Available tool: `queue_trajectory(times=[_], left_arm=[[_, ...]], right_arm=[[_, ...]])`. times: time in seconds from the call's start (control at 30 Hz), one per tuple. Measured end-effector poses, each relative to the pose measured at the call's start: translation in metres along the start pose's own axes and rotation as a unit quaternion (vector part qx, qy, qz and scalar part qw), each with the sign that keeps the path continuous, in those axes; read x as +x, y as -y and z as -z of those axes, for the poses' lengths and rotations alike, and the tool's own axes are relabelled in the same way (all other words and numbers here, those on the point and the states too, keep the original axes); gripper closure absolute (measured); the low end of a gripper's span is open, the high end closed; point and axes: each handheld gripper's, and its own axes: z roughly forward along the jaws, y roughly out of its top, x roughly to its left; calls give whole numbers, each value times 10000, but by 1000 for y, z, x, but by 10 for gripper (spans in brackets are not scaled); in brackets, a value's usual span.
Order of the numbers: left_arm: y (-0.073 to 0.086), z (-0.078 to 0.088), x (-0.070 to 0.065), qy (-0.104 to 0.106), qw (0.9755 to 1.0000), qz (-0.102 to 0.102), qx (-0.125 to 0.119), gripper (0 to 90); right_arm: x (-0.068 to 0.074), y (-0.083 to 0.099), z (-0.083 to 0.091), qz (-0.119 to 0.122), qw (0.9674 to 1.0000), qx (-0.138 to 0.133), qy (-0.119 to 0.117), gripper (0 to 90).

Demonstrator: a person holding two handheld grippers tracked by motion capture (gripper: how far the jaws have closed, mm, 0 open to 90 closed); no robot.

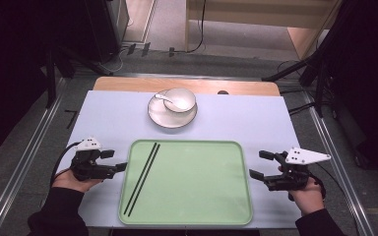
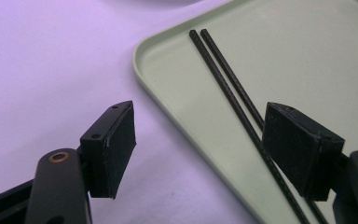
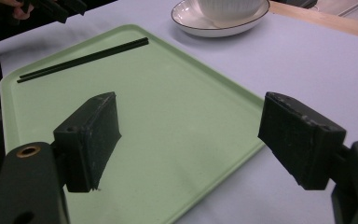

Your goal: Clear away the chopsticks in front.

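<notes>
Two black chopsticks (image 1: 142, 178) lie side by side on the left part of a pale green tray (image 1: 197, 187), running from near-left to far-right. My left gripper (image 1: 114, 160) hovers open at the tray's left edge with nothing between its jaws. In the left gripper view the chopsticks (image 2: 223, 79) run past the right jaw of the left gripper (image 2: 200, 116), over the tray rim (image 2: 144, 70). My right gripper (image 1: 261, 164) stands open and empty at the tray's right edge. The right gripper view has my right gripper (image 3: 191, 107) over the tray (image 3: 177, 70), the chopsticks (image 3: 84, 59) beyond.
A white bowl (image 1: 179, 100) with a white spoon (image 1: 161, 98) sits on a white plate (image 1: 172, 119) behind the tray, on the pale mat (image 1: 256, 123). A wooden strip (image 1: 128, 84) borders the mat's far side. Plate (image 3: 214, 29) and bowl (image 3: 228, 7) lie far from the right gripper.
</notes>
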Motion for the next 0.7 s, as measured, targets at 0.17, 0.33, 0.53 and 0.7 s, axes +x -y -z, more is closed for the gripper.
queue_trajectory(times=[0.17,0.33,0.53,0.7], left_arm=[[3,7,3,-115,9999,-67,-92,256],[5,10,6,-143,9998,94,-96,259],[6,10,7,-137,9998,96,-125,263],[6,8,7,-122,9997,158,-129,266]], right_arm=[[0,0,0,-15,10000,-10,4,210],[0,0,1,-6,10000,-10,-8,211],[0,0,0,-10,10000,-1,-30,211],[0,0,0,-9,10000,8,-38,212]])
